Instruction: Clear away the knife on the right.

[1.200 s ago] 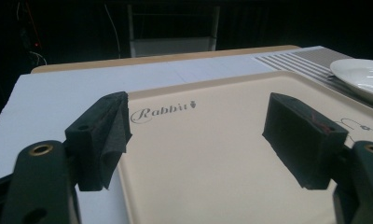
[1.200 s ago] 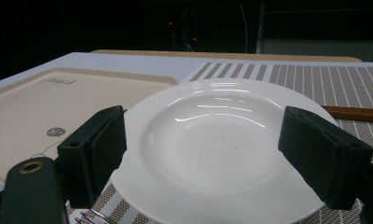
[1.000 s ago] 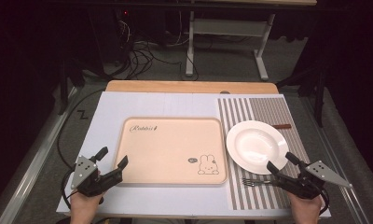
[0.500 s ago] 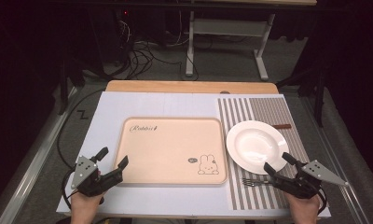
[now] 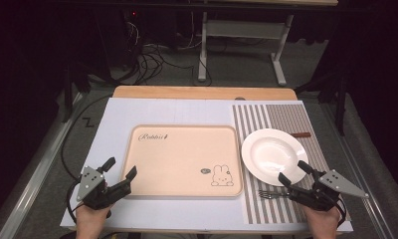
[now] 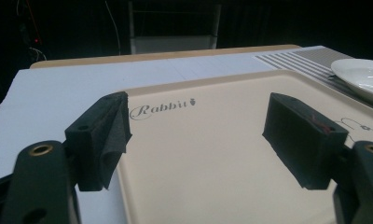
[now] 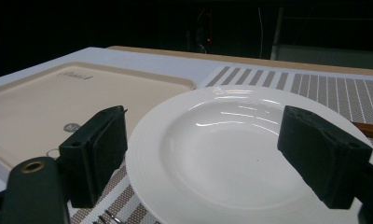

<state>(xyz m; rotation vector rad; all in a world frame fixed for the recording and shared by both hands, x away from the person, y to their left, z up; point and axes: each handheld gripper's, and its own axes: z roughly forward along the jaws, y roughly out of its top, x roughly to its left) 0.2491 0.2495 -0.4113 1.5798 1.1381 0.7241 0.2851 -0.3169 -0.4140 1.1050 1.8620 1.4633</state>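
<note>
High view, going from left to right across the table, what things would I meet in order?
Left gripper → beige tray → white plate → right gripper, its jaws open at the plate's near rim. The fork lies under the plate's span, so it is left out.

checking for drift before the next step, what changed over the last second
The right tongs eased slightly left, staying open at the near rim of the plate. Nothing was gripped or released. The left tongs, tray and fork stayed put.

one tray (image 5: 182, 159), one plate (image 5: 273, 156), one fork (image 5: 269, 194), two tongs
</note>
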